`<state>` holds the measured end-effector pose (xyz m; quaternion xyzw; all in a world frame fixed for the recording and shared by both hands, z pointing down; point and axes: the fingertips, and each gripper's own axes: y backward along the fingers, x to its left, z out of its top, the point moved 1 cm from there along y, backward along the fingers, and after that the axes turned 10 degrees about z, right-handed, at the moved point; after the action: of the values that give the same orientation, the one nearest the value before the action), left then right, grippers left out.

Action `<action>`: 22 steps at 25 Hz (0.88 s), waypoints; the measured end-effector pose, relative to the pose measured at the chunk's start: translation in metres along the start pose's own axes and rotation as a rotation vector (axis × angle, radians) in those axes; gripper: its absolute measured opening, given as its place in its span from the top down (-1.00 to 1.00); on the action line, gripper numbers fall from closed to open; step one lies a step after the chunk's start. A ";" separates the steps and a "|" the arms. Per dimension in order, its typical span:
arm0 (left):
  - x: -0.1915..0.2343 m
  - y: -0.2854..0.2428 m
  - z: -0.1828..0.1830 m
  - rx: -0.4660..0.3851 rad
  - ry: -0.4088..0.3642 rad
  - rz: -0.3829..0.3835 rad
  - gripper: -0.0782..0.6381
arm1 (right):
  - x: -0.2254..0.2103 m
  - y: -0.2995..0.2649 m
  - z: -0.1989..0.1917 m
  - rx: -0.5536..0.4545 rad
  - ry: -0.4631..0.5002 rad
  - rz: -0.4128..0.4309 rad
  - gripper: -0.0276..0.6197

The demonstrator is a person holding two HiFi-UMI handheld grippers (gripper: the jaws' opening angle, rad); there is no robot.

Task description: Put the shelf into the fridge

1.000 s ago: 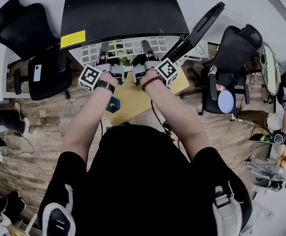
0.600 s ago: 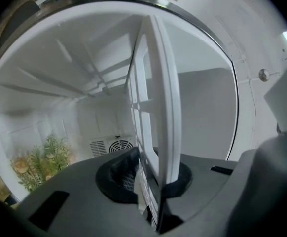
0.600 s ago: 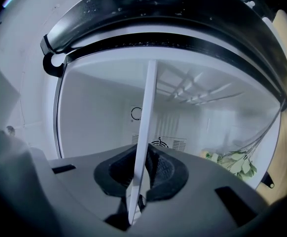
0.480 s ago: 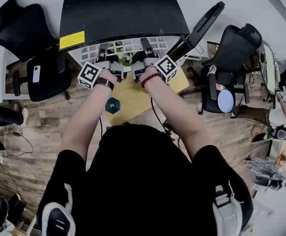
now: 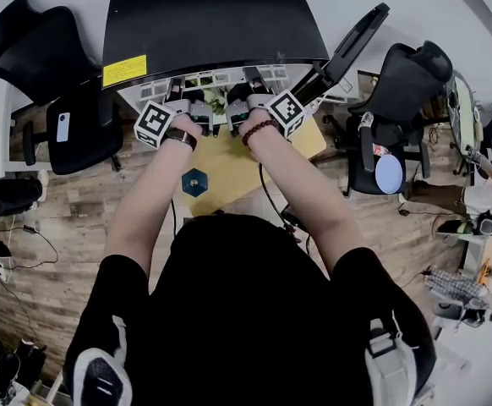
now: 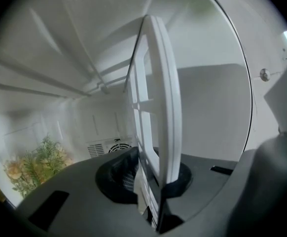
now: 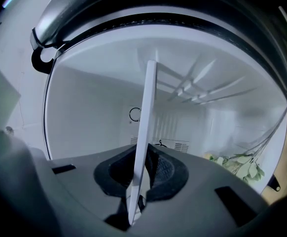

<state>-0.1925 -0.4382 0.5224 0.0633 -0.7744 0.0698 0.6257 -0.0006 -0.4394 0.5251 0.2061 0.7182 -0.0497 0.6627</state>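
**Shelf held edge-on in both tools, inside the fridge opening**

- Left tool (image 6: 151, 184): jaws closed narrow on the near edge of the white shelf (image 6: 165, 107). The shelf's frame and cross-bars run up between the pads, away from the camera.
- Right tool (image 7: 141, 181): jaws clamped on the same shelf (image 7: 146, 112), seen here as a thin white blade rising between the pads.
- Head view: both tools sit side by side at the fridge (image 5: 204, 15) mouth. Only a strip of the shelf's grid shows below the fridge's black top; the rest lies under it.
- Door (image 5: 347, 41) stands open to the right.
- Fridge interior is white, with wall ribs visible above. A green plant (image 6: 35, 164) stands inside at the back.
- The yellow tabletop (image 5: 229, 172) lies under the person's forearms, with a small blue hexagonal piece (image 5: 194, 180) on it.
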 end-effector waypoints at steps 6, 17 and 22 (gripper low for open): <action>0.002 -0.003 0.000 0.001 0.008 0.007 0.62 | -0.003 -0.003 0.001 0.003 0.011 -0.006 0.78; 0.006 0.004 0.000 0.017 0.004 0.011 0.60 | 0.000 -0.001 -0.002 0.056 0.010 -0.013 0.72; 0.003 0.029 -0.005 0.018 -0.012 0.020 0.58 | 0.007 0.019 -0.007 0.095 0.042 -0.027 0.68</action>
<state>-0.1937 -0.4084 0.5260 0.0616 -0.7780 0.0825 0.6198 -0.0009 -0.4178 0.5229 0.2288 0.7316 -0.0882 0.6361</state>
